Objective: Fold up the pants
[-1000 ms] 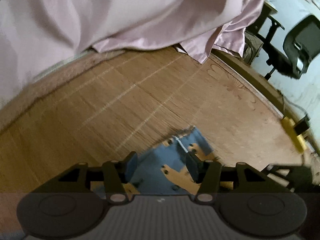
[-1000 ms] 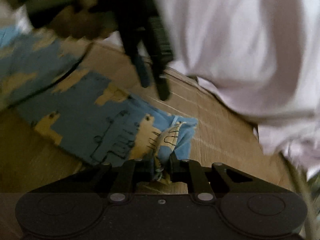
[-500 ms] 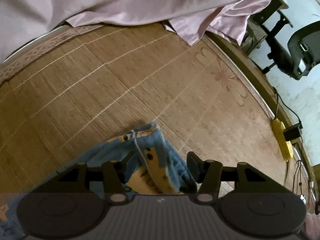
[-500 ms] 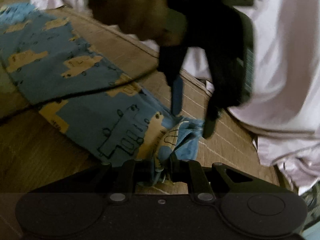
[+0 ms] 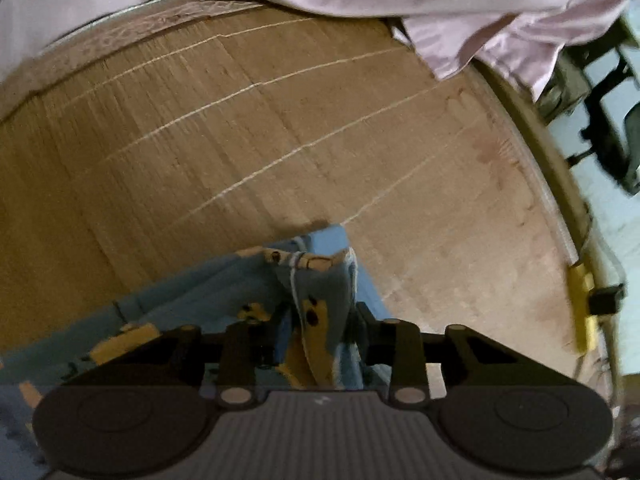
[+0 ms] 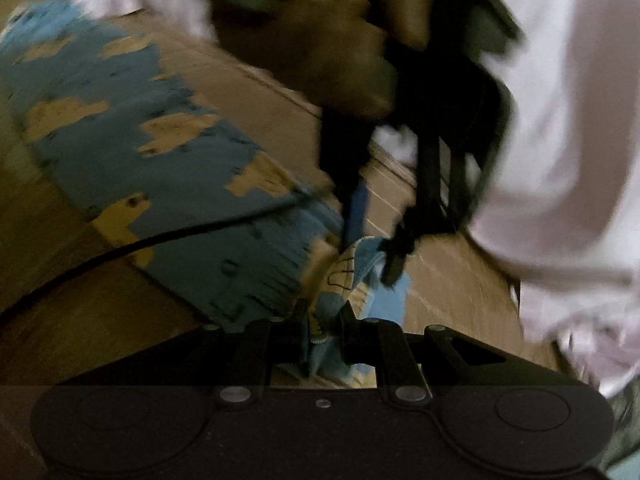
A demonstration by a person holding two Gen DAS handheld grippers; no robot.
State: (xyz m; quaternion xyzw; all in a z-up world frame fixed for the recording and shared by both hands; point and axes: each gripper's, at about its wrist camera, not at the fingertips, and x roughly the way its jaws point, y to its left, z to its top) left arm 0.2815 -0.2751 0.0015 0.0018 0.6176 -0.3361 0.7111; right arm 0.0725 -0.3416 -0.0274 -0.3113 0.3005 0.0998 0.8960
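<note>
Pants (image 6: 132,148) are lying on the woven mat (image 5: 280,128), legs stretching away from my right gripper (image 6: 324,326), whose fingers are pinching the bunched end. My left gripper (image 5: 316,322) is closing narrowly around that same end, just beside.

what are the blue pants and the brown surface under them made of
The blue pants: soft printed fabric, likely cotton knit; they bunch and crease between the fingers, matte. The brown mat: looks like woven bamboo or rush, with fine parallel ribs, pale stitch lines and a slight sheen.
</note>
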